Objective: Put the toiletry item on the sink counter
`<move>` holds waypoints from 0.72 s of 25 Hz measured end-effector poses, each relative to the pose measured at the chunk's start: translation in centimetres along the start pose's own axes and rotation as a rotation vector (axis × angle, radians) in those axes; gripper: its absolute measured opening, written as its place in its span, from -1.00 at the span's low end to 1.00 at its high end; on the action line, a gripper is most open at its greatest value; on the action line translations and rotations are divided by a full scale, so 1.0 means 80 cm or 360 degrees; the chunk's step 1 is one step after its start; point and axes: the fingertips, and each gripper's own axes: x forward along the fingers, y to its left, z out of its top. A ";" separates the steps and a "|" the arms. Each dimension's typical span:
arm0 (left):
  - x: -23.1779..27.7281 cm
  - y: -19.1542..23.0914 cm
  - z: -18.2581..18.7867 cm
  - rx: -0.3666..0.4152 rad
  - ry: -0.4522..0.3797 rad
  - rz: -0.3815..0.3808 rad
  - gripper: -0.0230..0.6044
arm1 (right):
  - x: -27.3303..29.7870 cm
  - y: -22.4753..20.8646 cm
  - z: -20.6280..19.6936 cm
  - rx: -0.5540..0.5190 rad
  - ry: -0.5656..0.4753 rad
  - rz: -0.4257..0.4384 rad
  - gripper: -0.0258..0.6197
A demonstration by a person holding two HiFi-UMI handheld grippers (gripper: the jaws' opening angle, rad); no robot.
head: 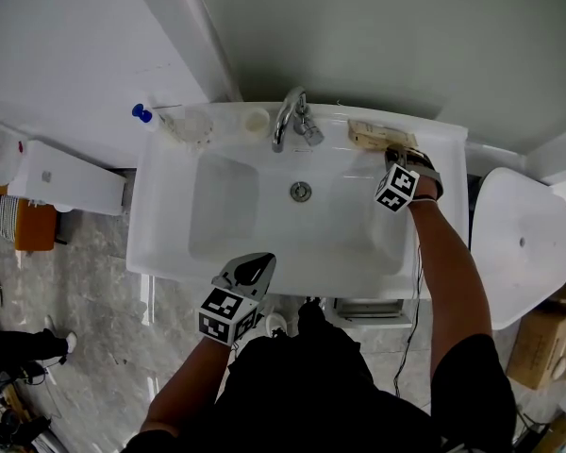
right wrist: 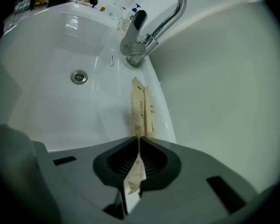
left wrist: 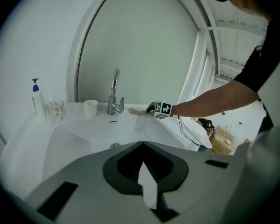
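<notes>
Gripping a tan packet [right wrist: 138, 107] by its near end, the right gripper [right wrist: 138, 140] has its jaws closed on it. The thin edge of the packet is pinched between the jaws, and its far part reaches out toward the faucet [right wrist: 149, 27]. The packet is over the back ledge of the sink [head: 170, 253], at the upper right of the basin in the head view, close to the wall. I cannot tell if its far end rests on the ledge. A second packet [right wrist: 150, 113] of the same colour lies flat on the ledge just beside the first one, on its right side in the right gripper view.

The left gripper [head: 250, 268] is at the lower edge of the sink in the head view, well apart from the packets. Its jaws are together and they hold nothing.

On the upper left part of the ledge stand a pump bottle [left wrist: 37, 101] with a blue top, a clear glass [left wrist: 56, 111] and a small white cup [left wrist: 90, 108], in a row toward the faucet. The drain [head: 301, 192] is in the middle of the basin, below the faucet.
</notes>
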 end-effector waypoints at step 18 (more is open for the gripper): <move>-0.066 -0.024 -0.009 0.0090 -0.0138 -0.0084 -0.93 | -0.173 0.015 0.050 0.0478 -0.0239 -0.0108 -0.87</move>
